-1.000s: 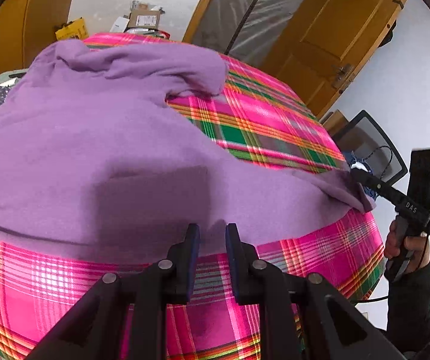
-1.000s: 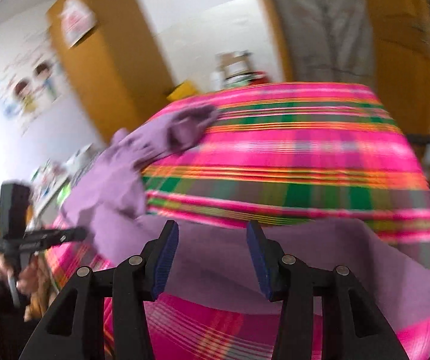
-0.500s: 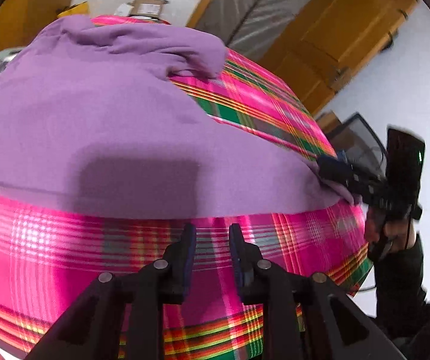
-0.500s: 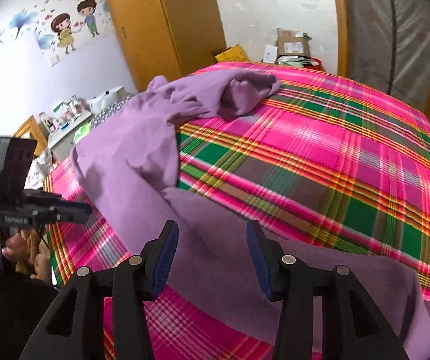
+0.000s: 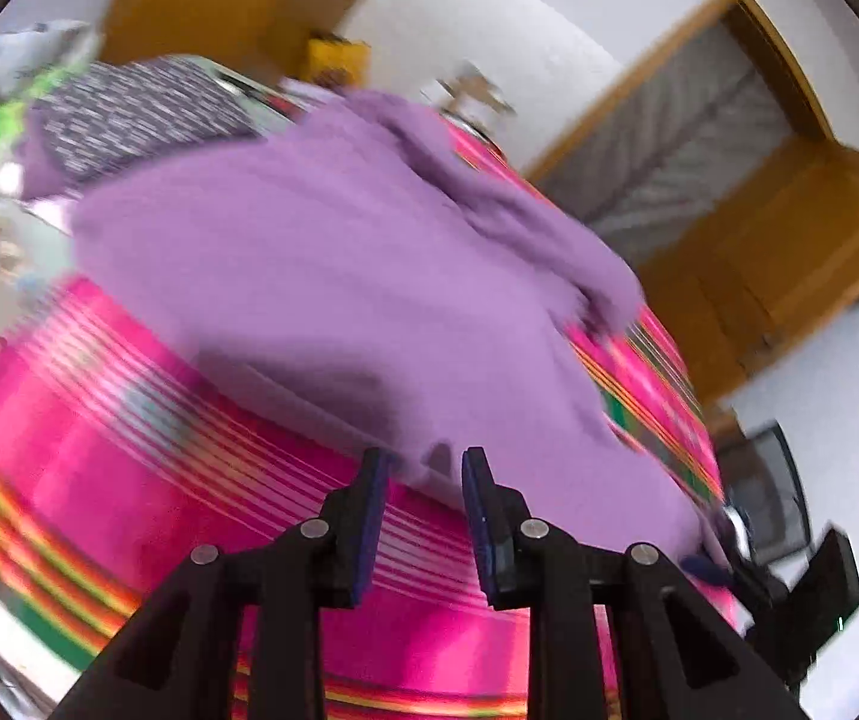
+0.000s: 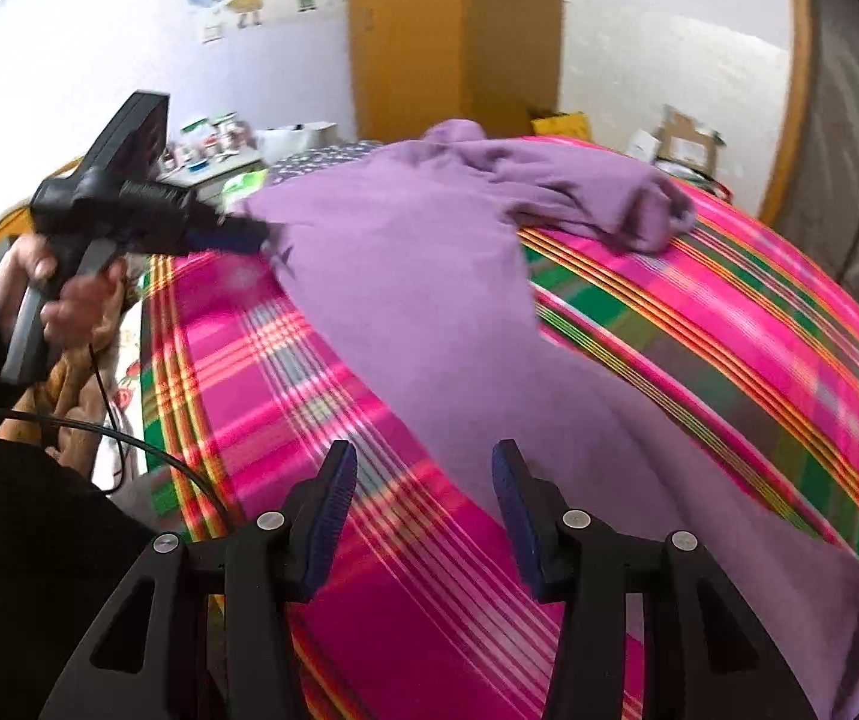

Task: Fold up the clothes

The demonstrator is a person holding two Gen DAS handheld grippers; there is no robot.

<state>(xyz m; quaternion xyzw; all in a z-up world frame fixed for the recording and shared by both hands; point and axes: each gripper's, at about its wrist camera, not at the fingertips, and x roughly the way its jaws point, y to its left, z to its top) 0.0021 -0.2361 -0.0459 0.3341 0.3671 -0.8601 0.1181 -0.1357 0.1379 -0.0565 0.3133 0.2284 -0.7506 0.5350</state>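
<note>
The purple garment (image 6: 417, 276) lies spread, one sleeve bunched at its far end, across the plaid cloth (image 6: 729, 348). The left gripper (image 5: 420, 468), fingers parted, sits at the garment's near hem; the right gripper (image 6: 423, 474), fingers spread wide, hangs over that hem. A shallow pinch could slip off or catch the plaid cloth too. No containers visibly hold anything.
</note>
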